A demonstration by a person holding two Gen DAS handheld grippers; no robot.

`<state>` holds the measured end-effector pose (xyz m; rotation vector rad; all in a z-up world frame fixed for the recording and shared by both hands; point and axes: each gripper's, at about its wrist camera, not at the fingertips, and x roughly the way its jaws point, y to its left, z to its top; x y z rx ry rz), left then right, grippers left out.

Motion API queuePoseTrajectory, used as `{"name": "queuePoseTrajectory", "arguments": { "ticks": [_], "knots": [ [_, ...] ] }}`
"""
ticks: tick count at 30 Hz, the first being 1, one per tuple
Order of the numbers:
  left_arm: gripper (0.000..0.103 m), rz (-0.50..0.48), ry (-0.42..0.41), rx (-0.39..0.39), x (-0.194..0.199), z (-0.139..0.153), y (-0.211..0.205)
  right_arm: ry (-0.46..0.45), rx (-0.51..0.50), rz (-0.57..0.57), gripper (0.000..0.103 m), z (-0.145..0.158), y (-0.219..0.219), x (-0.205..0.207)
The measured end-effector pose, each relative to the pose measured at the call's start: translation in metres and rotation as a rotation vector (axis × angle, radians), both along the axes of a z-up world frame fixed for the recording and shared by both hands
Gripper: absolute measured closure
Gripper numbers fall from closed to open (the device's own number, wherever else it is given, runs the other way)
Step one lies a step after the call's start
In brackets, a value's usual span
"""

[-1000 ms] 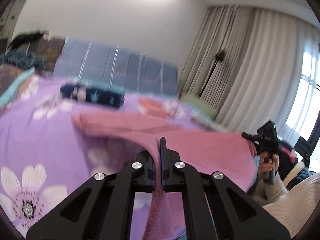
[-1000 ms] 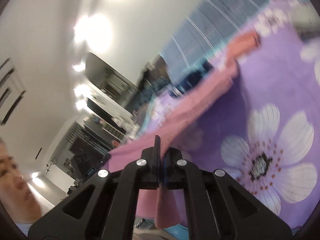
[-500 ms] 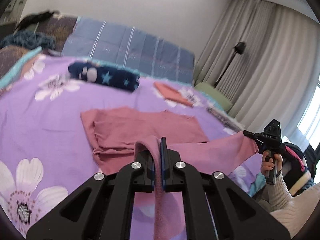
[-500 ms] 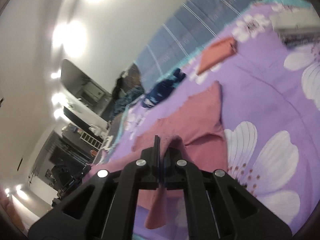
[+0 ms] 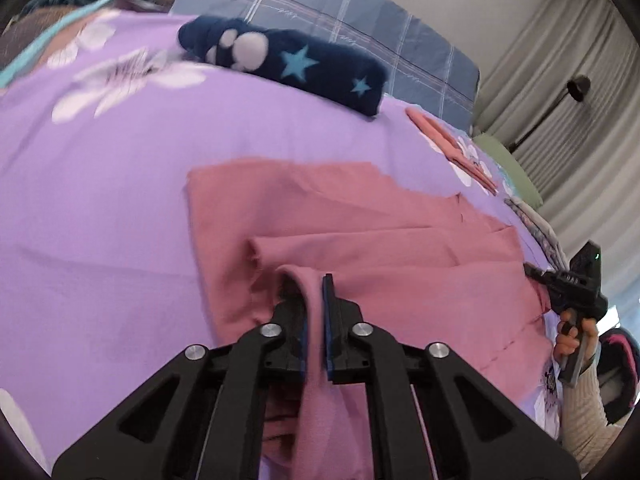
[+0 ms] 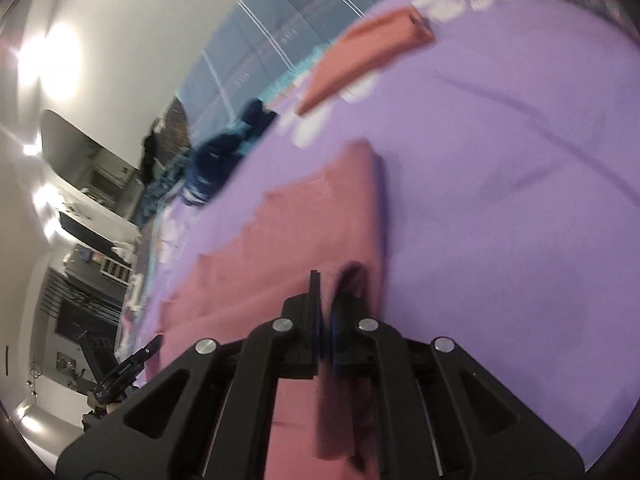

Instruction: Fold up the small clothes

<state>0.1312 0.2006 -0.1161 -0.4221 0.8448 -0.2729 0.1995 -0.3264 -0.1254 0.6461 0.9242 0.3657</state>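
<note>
Pink cloth (image 5: 340, 216), a soft knit garment, lies spread on the purple bedsheet (image 5: 100, 184), which is smooth and printed with large white flowers. The garment's far part lies flat with a straight left edge, while its near part is doubled over it in long, shallow folds.

Left gripper (image 5: 316, 312), black with blue pads, is clenched on a pinched ridge of the pink cloth at the garment's near left edge; the fabric hangs in a narrow strip between its jaws. Right gripper (image 6: 326, 312) is likewise clamped on a bunched fold at the garment's near right edge, the cloth passing between its jaws and draping below. In the left view, a hand (image 5: 576, 336) in a ribbed cream sleeve holds that gripper by its handle at the garment's right side.

Beyond the pink cloth sits a fuzzy navy roll (image 5: 288, 64) with pale stars and white spots. To the garment's far right lies a flat, folded coral piece (image 6: 368, 48). Behind both is a blue checked pillow (image 5: 360, 28).
</note>
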Motion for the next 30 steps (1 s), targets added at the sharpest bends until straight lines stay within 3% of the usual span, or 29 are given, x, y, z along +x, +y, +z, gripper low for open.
{"name": "queuePoseTrajectory", "arguments": {
  "ticks": [2, 3, 5, 7, 9, 12, 16, 17, 18, 20, 21, 22, 23, 24, 27, 28, 30],
  "knots": [
    [0.093, 0.009, 0.001, -0.052, -0.002, 0.001, 0.01, -0.002, 0.012, 0.012, 0.098, -0.001, -0.003, -0.002],
    [0.084, 0.018, -0.002, -0.054, -0.004, 0.004, 0.013, -0.004, 0.014, 0.017, 0.095, 0.001, -0.004, -0.004],
    [0.074, 0.042, -0.029, -0.008, -0.012, 0.017, 0.016, -0.03, -0.007, 0.027, 0.085, 0.012, -0.006, -0.008],
    [0.052, 0.074, -0.081, 0.064, -0.019, 0.031, 0.02, -0.073, -0.046, 0.023, 0.073, 0.026, -0.01, -0.015],
    [0.052, 0.089, -0.112, 0.087, -0.02, 0.04, 0.029, -0.094, -0.07, 0.014, 0.071, 0.033, -0.015, -0.014],
    [0.052, 0.132, -0.057, 0.092, -0.001, 0.034, 0.046, -0.074, -0.118, -0.032, 0.071, 0.033, -0.022, 0.001],
    [0.053, 0.147, 0.046, 0.043, 0.036, 0.006, 0.061, -0.027, -0.085, -0.017, 0.07, 0.02, -0.027, 0.035],
    [0.053, 0.144, 0.036, 0.026, 0.042, 0.004, 0.061, -0.021, -0.074, -0.003, 0.067, 0.017, -0.025, 0.044],
    [0.053, 0.125, 0.017, -0.011, 0.047, 0.003, 0.062, -0.02, -0.072, 0.009, 0.062, 0.015, -0.023, 0.051],
    [0.079, 0.048, -0.004, -0.163, 0.056, 0.001, 0.062, -0.016, -0.074, 0.052, 0.054, 0.013, -0.014, 0.063],
    [0.1, 0.019, -0.012, -0.193, 0.059, 0.001, 0.059, -0.016, -0.082, 0.076, 0.054, 0.013, -0.008, 0.067],
    [0.101, -0.002, -0.025, -0.185, 0.061, 0.003, 0.054, -0.022, -0.106, 0.089, 0.059, 0.013, -0.003, 0.07],
    [0.101, 0.001, -0.048, -0.119, 0.06, 0.008, 0.046, -0.03, -0.117, 0.102, 0.086, 0.015, 0.0, 0.071],
    [0.101, 0.018, -0.075, -0.055, 0.057, 0.014, 0.04, -0.036, -0.121, 0.094, 0.098, 0.019, 0.0, 0.07],
    [0.101, 0.099, -0.163, 0.066, 0.042, 0.031, 0.044, -0.108, -0.136, 0.028, 0.099, 0.036, -0.011, 0.057],
    [0.101, 0.114, -0.149, 0.096, 0.042, 0.029, 0.049, -0.108, -0.158, 0.018, 0.099, 0.035, -0.013, 0.058],
    [0.101, 0.131, -0.075, 0.086, 0.047, 0.015, 0.062, -0.062, -0.206, 0.027, 0.099, 0.023, -0.013, 0.064]
  ]
}}
